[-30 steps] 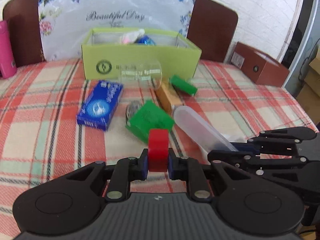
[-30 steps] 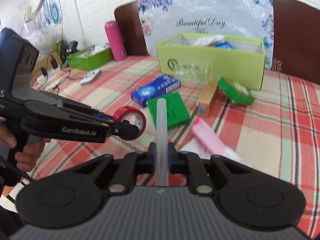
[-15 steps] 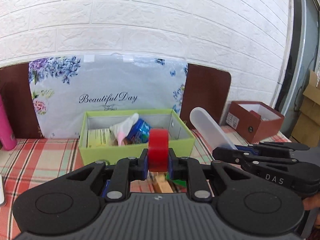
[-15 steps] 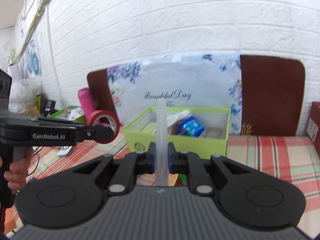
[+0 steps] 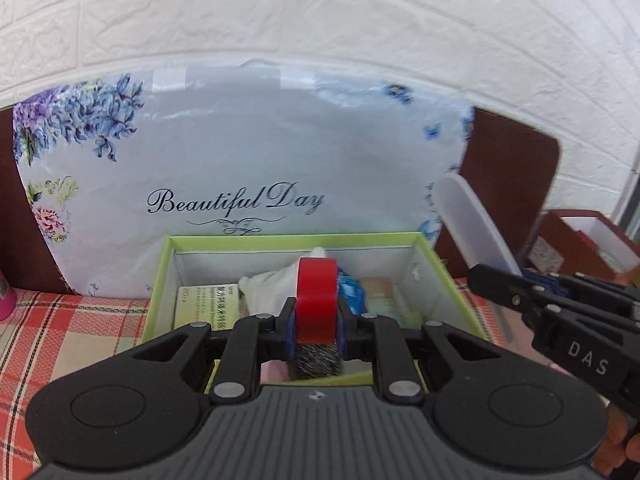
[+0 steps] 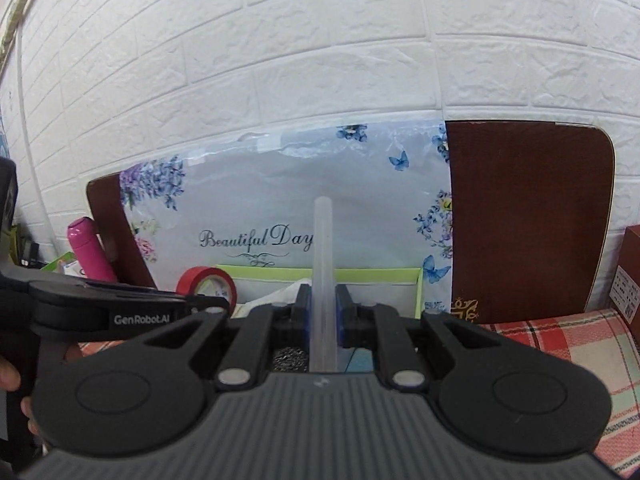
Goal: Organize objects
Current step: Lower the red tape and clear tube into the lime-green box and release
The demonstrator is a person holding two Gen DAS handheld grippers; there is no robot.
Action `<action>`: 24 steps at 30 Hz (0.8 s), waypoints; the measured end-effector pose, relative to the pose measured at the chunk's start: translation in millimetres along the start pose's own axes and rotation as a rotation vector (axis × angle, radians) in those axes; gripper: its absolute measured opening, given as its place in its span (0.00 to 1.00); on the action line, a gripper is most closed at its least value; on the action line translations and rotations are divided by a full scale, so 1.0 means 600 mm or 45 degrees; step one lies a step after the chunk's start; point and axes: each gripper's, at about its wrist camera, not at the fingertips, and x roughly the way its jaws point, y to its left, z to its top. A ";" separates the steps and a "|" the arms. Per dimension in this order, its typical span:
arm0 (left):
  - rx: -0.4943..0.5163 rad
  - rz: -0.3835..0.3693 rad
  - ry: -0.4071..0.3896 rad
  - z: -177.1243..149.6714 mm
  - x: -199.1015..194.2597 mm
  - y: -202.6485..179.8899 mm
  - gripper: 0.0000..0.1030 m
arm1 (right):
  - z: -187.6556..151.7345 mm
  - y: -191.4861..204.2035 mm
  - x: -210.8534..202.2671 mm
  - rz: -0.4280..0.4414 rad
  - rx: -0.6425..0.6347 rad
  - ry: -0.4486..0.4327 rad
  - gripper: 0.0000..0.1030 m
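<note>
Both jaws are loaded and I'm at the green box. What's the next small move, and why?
Probably lower the left gripper a little and release the red tape roll first. It is clamped on the roll, which already sits over the open green box; the right gripper, gripping the translucent lid, can follow.

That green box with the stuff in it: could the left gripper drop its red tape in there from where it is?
Probably yes. The left gripper holds the red tape right over the green box, whose top is open; nothing blocks the way down.
</note>
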 end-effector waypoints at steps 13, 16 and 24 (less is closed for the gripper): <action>0.045 0.175 0.065 -0.013 0.094 0.028 0.78 | -0.055 -0.013 0.145 -0.063 -0.127 0.157 0.48; 0.028 0.184 -0.026 -0.020 0.080 0.036 0.85 | -0.060 -0.017 0.129 -0.078 -0.122 0.108 0.62; -0.011 0.182 -0.023 -0.014 0.041 0.035 0.85 | -0.042 -0.025 0.081 -0.052 -0.041 0.021 0.87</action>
